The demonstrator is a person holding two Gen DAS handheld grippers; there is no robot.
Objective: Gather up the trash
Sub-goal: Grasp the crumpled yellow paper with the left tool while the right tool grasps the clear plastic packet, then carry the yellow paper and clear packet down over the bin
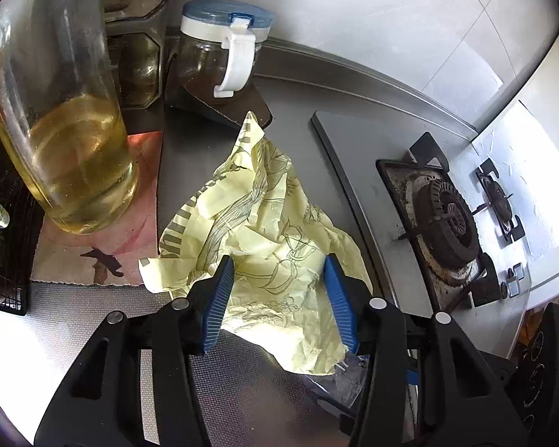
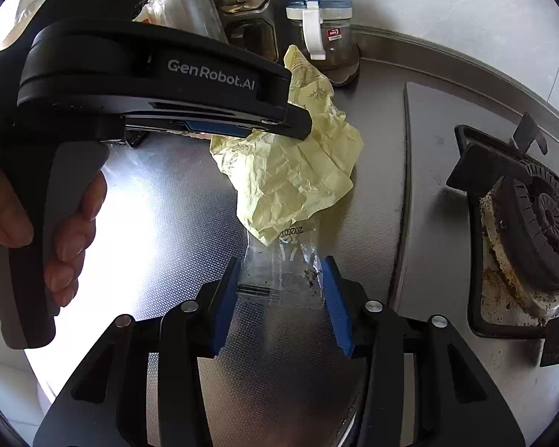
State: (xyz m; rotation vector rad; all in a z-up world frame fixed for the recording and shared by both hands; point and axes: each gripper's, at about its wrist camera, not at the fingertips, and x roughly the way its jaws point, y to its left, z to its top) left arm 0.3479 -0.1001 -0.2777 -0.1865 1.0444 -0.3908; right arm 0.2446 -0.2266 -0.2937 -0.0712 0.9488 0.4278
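Your left gripper sits on the crumpled yellow paper, which lies on the steel counter between the oil bottle on the left and the gas burner on the right. Its jaws are narrow, and the paper bulges between the pads, so it looks pinched. Your right gripper is half open around the clear plastic bag, just in front of the paper; I cannot tell whether the pads press it.
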